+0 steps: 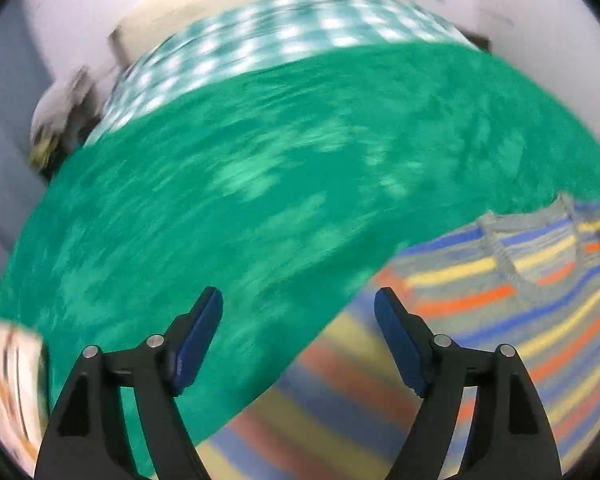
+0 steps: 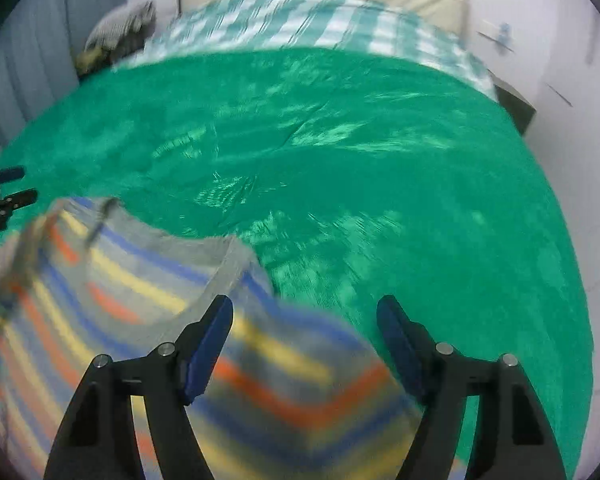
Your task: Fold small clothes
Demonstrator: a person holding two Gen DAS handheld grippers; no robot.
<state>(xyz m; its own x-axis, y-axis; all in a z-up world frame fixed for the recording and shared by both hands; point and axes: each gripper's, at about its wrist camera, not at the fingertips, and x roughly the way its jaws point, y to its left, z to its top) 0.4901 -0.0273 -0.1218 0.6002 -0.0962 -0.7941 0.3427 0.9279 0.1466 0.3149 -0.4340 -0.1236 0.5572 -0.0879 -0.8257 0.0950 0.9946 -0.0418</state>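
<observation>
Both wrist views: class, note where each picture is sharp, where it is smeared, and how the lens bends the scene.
Left wrist view: the left gripper is crisp, its jaws open; the striped garment and green cover are streaked by motion blur. Right wrist view: the right gripper is sharp and open; the garment's near fold smears most. Both views: fisheye curves the bed into a dome, with dark corners.

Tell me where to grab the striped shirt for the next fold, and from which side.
Probably the striped shirt at its grey shoulder edge beside the neckline, coming down from above with the open right tongs: it lies flat on the green bedspread, so only edges pinch.
</observation>
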